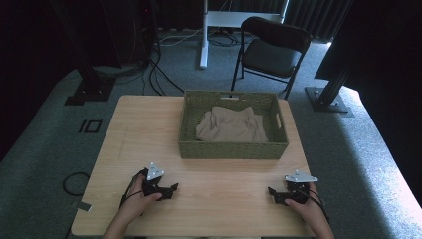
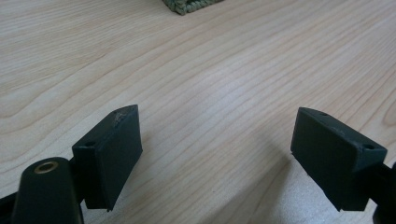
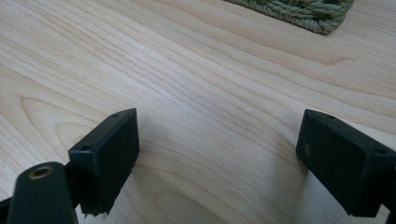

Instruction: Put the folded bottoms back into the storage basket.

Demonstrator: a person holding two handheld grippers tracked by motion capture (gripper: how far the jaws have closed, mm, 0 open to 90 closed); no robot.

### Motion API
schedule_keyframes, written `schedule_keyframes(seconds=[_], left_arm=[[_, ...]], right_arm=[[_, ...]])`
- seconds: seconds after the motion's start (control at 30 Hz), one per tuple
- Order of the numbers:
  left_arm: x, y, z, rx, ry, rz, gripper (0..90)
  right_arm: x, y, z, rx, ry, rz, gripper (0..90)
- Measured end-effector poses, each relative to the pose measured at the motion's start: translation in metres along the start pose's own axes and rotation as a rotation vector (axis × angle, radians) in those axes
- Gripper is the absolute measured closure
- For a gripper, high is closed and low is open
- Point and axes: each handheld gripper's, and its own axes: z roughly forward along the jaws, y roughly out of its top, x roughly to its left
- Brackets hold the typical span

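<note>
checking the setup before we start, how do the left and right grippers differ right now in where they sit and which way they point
The left gripper rests near the table's left front corner and points right, toward the middle; the right gripper rests near the right front corner and points left, toward the middle. The left one's grey plate is tilted up; the right one's lies flatter. Both have open, empty jaws over bare wood, short of the woven basket holding the beige cloth.

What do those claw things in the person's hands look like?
Each hand holds a small black gripper: the left gripper and the right gripper. Each carries a grey three-cornered plate on top and trails a thin black cable back over the hand. Up close, the jaws are flat, matte black blocks with small screw holes, and a brass-coloured ring sits in a black knob beside them. No sleeves show on the forearms.
</note>
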Motion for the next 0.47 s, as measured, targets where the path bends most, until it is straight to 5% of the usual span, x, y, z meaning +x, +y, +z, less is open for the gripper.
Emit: schedule_keyframes(seconds=[0.1,0.47], left_arm=[[-0.0042,0.001,0.0021,0.015,0.014,0.028,14.5],[-0.0082,0.0029,0.0046,0.021,0.04,0.003,11.0]], right_arm=[[0.0,0.0,0.0001,0.0,-0.002,0.004,12.7],[0.0,0.0,0.0002,0.001,-0.004,0.003,12.4]])
